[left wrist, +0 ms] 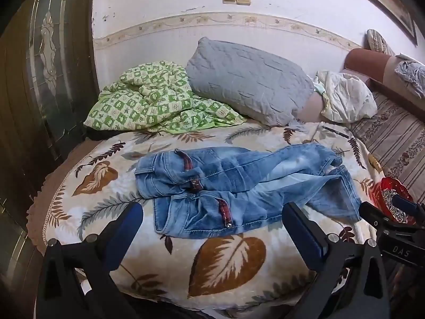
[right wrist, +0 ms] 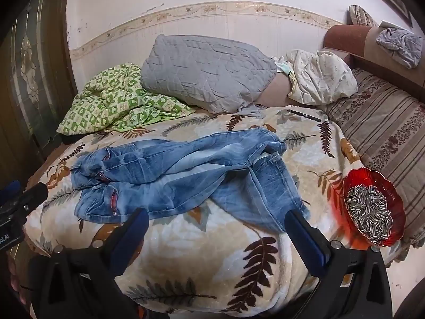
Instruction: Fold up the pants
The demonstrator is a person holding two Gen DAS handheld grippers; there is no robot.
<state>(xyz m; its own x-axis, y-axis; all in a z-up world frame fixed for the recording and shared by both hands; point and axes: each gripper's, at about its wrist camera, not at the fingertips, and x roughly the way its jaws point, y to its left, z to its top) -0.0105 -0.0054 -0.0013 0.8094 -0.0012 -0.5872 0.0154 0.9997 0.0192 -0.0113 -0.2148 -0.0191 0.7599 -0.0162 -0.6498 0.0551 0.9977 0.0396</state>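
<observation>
Lying crumpled across the middle of the blanket, the jeans have their waistband at the left and their legs running off to the right. The two waist halves sit one behind the other, each with a red-trimmed pocket edge showing. The legs are twisted: the far one reaches toward the pillow side, and the near one bends back toward the camera, its cuff ending just beside the right gripper's right-hand finger in the right wrist view.

Neither gripper touches the jeans. The left gripper hangs above the near edge of the blanket with its jaws spread wide and nothing between them; past it lies the waist end. The right gripper is likewise spread wide and empty, above the blanket in front of the legs.

Behind the jeans a grey pillow leans on the wall, with a green checked quilt bunched to its left and a pale cloth bundle to its right. A dark pen lies on the blanket near the pillow. At the right edge of the blanket sits a red bowl of sunflower seeds, well apart from the waist but near the cuff. A striped cushion lies farther right.
</observation>
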